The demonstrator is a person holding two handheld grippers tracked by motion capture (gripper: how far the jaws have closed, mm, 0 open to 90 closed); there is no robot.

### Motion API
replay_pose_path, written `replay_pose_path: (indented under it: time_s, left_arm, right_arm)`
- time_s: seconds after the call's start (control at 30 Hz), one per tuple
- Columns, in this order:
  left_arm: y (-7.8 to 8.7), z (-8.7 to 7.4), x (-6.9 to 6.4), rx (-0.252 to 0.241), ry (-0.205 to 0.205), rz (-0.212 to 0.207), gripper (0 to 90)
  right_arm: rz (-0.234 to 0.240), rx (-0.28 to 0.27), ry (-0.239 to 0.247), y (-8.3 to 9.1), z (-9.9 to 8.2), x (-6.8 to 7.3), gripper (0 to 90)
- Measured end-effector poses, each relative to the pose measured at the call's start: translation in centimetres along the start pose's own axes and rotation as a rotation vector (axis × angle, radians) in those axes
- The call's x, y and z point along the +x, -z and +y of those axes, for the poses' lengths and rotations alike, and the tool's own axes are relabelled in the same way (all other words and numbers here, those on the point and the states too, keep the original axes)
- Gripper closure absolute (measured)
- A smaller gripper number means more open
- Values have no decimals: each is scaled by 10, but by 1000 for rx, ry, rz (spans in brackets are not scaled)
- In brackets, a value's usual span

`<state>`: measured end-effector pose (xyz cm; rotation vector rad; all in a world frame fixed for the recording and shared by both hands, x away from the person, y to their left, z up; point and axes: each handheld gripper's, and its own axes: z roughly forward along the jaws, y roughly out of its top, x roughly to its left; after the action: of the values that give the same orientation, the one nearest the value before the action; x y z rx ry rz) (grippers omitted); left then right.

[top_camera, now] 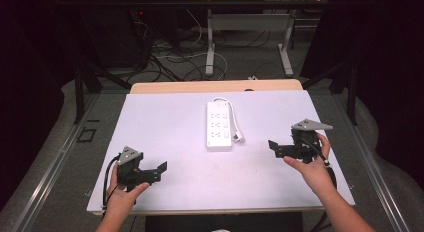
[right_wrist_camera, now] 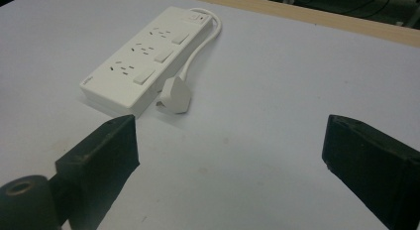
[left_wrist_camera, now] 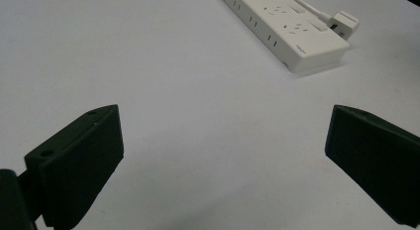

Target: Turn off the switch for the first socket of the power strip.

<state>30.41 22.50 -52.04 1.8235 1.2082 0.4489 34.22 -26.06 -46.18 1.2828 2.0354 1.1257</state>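
Power strip [top_camera: 219, 126] lay flat near the middle of the white table [top_camera: 165, 127], untouched, with both grippers well apart from it.

Its cord looped along the right side and ended in the plug [top_camera: 239, 138], which rested on the table just beside the strip's near right corner. The left gripper [top_camera: 159, 171] hovered near the front left, jaws spread wide and empty; the right gripper [top_camera: 274, 148] hung to the right of the strip, jaws likewise wide apart. The plug looked small and low, so a grab might slip or nudge it; a pull on the plug could drag the light strip along.
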Motion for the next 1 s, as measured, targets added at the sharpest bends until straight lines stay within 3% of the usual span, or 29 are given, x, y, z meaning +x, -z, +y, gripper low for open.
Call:
replay_pose_path:
  time_s: [0.63,1.0]
  left_arm:
    - [-2,-1,-2,5,-4,3,15]
    - [-2,-1,-2,11,-12,2,15]
  right_arm:
    - [42,25,73,-8,30,14,104]
    - [57,49,81,-19,43,18,130]
